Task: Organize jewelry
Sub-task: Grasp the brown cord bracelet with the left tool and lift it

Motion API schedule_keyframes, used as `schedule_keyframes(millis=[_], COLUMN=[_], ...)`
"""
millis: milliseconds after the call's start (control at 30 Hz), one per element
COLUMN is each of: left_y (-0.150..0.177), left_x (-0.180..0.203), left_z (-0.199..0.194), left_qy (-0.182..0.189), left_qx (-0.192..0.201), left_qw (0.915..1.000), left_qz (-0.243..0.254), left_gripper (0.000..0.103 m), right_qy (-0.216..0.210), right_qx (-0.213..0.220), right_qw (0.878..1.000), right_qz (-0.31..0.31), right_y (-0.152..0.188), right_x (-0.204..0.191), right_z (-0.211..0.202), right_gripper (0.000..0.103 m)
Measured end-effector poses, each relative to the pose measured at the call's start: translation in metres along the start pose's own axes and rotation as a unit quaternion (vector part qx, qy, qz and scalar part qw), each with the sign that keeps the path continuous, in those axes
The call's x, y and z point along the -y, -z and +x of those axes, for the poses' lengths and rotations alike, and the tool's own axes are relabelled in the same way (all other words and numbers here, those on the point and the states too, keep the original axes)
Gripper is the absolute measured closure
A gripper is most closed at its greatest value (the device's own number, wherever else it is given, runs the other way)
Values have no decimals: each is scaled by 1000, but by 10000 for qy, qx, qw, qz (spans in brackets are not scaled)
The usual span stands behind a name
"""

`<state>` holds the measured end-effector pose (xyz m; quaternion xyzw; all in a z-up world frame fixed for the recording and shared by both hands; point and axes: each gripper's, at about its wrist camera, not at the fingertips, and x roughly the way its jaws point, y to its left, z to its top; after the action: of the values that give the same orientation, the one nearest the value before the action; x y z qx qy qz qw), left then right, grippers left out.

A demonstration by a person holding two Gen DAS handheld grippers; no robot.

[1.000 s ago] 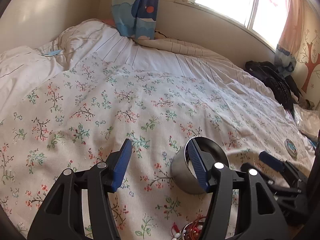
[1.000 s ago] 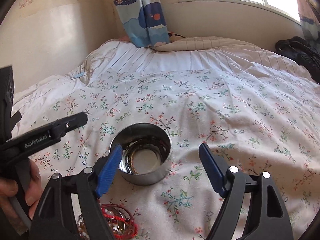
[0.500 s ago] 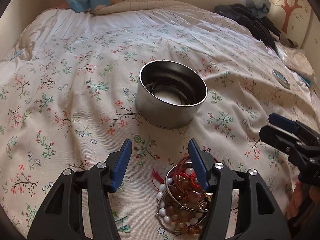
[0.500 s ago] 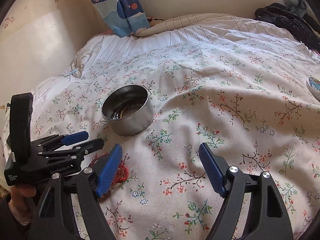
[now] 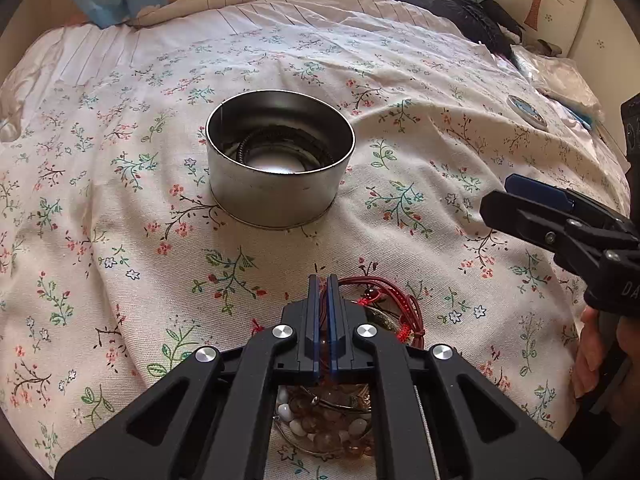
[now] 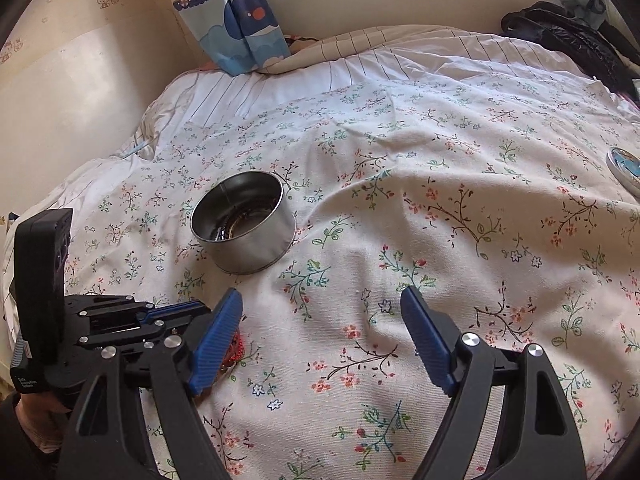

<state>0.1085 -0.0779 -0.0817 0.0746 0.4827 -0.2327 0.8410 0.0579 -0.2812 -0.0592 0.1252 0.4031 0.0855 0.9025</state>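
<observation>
A round metal tin (image 5: 280, 176) stands on the floral bedspread with a dark beaded bracelet (image 5: 256, 148) coiled inside; it also shows in the right wrist view (image 6: 246, 236). A pile of jewelry (image 5: 332, 420) lies in front of it, with a red cord bracelet (image 5: 384, 292) on top. My left gripper (image 5: 323, 280) is shut on the red cord bracelet at the pile. My right gripper (image 6: 322, 312) is open and empty above the bedspread, to the right of the left gripper (image 6: 176, 312).
A small round blue-topped lid (image 5: 526, 110) lies at the right on the bedspread (image 6: 440, 160). A black jacket (image 5: 452, 4) lies at the far right corner. A striped pillow and a blue curtain (image 6: 236, 12) are at the head of the bed.
My left gripper moved down onto the jewelry pile and closed on the red cord bracelet. My right gripper drew back and stayed open.
</observation>
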Motion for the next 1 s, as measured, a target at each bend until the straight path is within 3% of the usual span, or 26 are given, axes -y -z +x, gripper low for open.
schedule_keyframes(millis=[100, 300, 633, 867, 1000], left_y=[-3, -6, -6, -5, -3], left_x=[-10, -35, -50, -60, -63], left_z=[-9, -34, -53, -47, -43], left_qy=[-65, 186, 265, 0, -117], left_qx=[218, 773, 1241, 1126, 1020], left_qw=[9994, 9928, 9826, 9815, 9824], left_qz=[-247, -902, -1356, -1547, -1558], left_gripper=[100, 100, 100, 100, 100], right_qy=[-8, -77, -307, -317, -206], right_qx=[-21, -110, -479, -779, -719], right_qw=[10000, 9998, 9956, 9875, 9879], right_qz=[-19, -164, -739, -1333, -1360], right_y=[0, 2, 12, 21, 18], right_x=[0, -8, -34, -60, -62], right_z=[1, 4, 19, 36, 40], right_gripper=[25, 25, 25, 25, 25])
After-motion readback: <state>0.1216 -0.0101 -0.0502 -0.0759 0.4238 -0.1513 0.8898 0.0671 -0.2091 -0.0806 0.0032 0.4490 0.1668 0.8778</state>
